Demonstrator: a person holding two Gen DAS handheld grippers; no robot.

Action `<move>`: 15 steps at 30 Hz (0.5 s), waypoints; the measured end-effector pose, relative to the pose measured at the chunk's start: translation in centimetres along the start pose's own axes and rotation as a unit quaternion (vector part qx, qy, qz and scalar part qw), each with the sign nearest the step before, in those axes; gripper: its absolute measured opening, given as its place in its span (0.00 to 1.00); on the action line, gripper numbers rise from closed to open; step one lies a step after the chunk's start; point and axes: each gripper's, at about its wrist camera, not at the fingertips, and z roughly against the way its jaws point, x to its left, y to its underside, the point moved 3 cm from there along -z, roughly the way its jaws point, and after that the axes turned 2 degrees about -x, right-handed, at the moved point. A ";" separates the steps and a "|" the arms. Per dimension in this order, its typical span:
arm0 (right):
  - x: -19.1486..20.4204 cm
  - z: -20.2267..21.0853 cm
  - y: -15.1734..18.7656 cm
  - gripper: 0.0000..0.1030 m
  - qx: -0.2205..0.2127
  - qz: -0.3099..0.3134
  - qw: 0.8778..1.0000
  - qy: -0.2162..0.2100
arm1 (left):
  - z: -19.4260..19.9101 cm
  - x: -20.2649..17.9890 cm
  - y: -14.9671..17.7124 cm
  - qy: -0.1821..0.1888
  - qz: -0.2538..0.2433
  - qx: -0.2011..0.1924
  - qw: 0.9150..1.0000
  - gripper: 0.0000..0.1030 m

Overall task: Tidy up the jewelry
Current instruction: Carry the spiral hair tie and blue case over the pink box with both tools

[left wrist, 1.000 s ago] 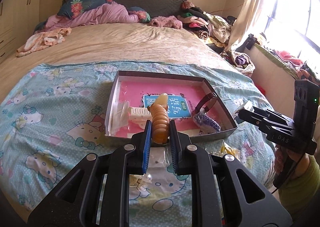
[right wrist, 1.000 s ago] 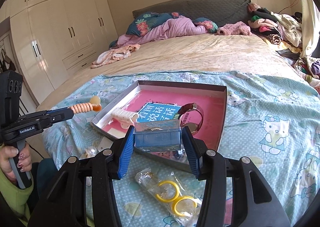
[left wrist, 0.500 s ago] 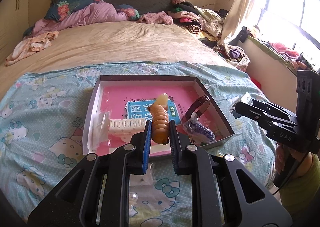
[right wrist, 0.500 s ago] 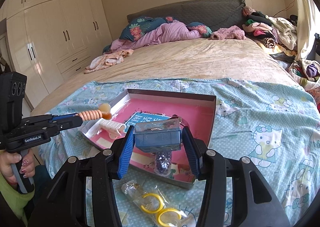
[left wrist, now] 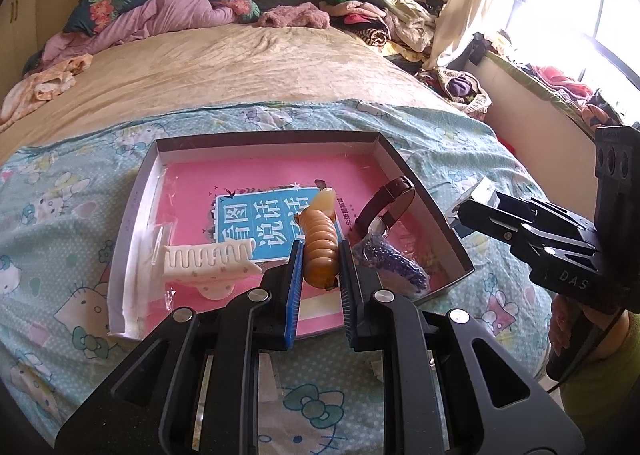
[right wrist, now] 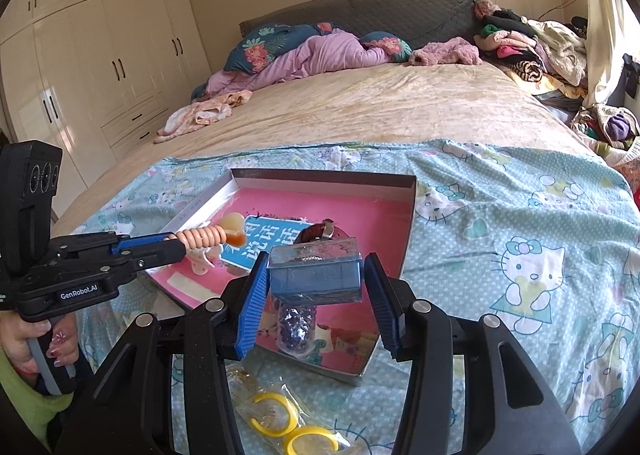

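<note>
Item 1: left gripper (left wrist: pixel 319 255), jaws clamped on an orange-tan ribbed hair clip with a pale rounded tip (left wrist: pixel 320 245); clip held above the near half of the tray, over the blue label

Item 2: right gripper (right wrist: pixel 314 281), jaws closed on a small clear-lidded blue plastic box (right wrist: pixel 316 273); box held above the tray's near corner, over the bead bag

Item 3: shallow grey cardboard tray with pink lining (left wrist: pixel 264 143), on a teal cartoon-cat bedspread (left wrist: pixel 60 215). Contents: white toothed hair claw (left wrist: pixel 210 263), dark-strapped wristwatch (left wrist: pixel 386 203), clear bag of purple beads (left wrist: pixel 394 265)

Item 4: clear packet of yellow rings (right wrist: pixel 288 421), on the bedspread just outside the tray, not yet sorted

Risks, as judged: both loads hang over the same near end, so the grippers could knock together; the clip may land on the claw or roll on release; the box may crush the bead bag or tip off the low wall
</note>
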 end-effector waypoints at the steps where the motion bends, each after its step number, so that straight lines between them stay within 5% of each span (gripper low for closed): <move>1: -0.1 -0.2 0.1 0.45 0.002 -0.001 1.000 0.000 | -0.3 -0.1 0.1 -0.001 -0.002 0.002 1.000 0.10; 15: -1.0 -2.9 1.4 0.45 0.029 -0.009 1.000 -0.003 | -3.4 -0.1 1.2 -0.005 -0.016 0.033 0.999 0.10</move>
